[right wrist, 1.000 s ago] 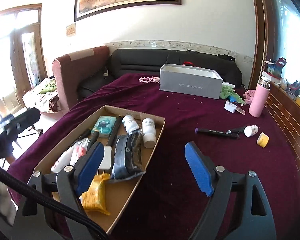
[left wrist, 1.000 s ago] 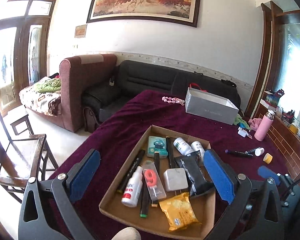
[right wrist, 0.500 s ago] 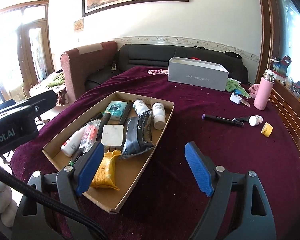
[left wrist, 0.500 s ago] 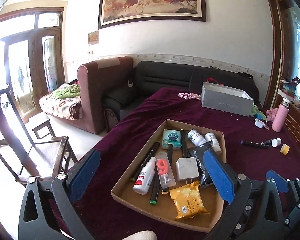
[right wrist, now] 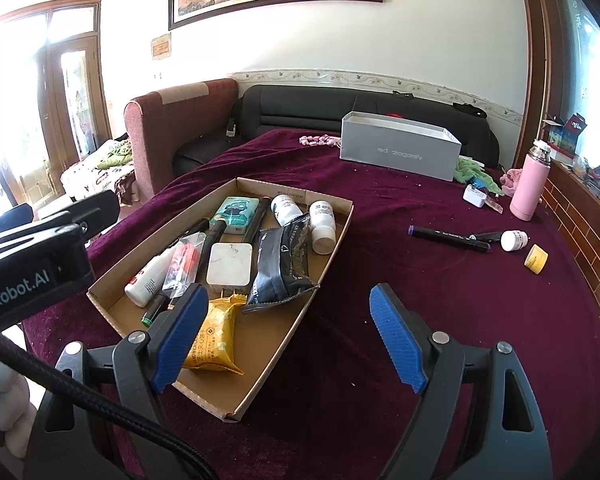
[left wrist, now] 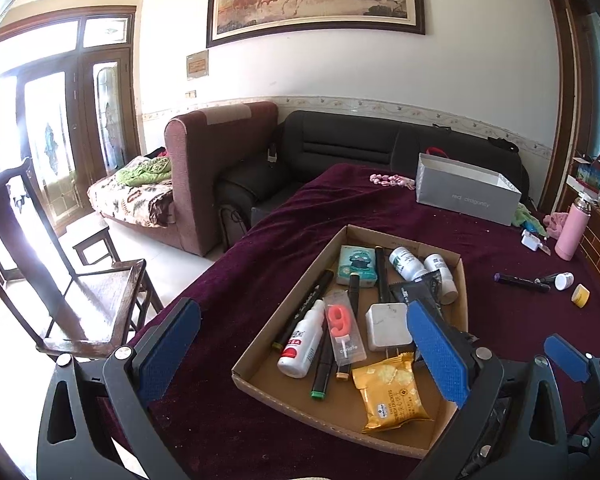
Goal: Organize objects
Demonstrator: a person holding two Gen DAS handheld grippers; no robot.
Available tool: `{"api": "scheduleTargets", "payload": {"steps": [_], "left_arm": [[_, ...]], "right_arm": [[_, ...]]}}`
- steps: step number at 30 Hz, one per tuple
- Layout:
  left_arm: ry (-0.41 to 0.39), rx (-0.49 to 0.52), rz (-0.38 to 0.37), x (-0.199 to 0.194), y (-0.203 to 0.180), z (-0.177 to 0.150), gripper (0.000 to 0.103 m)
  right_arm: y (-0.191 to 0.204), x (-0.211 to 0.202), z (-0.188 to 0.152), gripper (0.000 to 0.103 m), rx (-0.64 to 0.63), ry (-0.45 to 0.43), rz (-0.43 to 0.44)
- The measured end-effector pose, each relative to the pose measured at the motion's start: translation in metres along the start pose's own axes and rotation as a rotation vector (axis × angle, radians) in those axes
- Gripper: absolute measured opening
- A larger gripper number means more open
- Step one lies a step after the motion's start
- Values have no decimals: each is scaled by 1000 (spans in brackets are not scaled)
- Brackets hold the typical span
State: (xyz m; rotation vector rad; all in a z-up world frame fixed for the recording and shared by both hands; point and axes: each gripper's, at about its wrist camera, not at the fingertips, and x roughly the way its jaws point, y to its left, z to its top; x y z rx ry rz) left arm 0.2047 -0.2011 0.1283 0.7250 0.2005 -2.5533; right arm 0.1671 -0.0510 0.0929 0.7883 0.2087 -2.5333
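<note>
Two grippers hover above the maroon-covered table (right wrist: 440, 300), both with jaws spread wide and nothing between the pads. Left gripper (left wrist: 304, 352) sits over the near end of the cardboard tray (left wrist: 288, 280); right gripper (right wrist: 288, 336) straddles the tray's near right edge. Tray contents: yellow snack packet (right wrist: 212, 340), white charger (right wrist: 229, 265), black pouch (right wrist: 282, 268), two white bottles, markers. Loose on the cloth to the right: black marker (right wrist: 448, 238), small white jar (right wrist: 514, 240), yellow cap (right wrist: 536, 258).

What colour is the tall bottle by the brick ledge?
Pink, with a silver top. The bottle shows best in the right wrist view.
</note>
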Motion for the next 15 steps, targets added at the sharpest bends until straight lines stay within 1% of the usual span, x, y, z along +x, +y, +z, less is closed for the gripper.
{"api": "scheduleTargets", "payload": {"steps": [15], "left_arm": [[6,4,18,2,4,-2,101]], "right_arm": [[3,7,4,84,2,41,-4]]}}
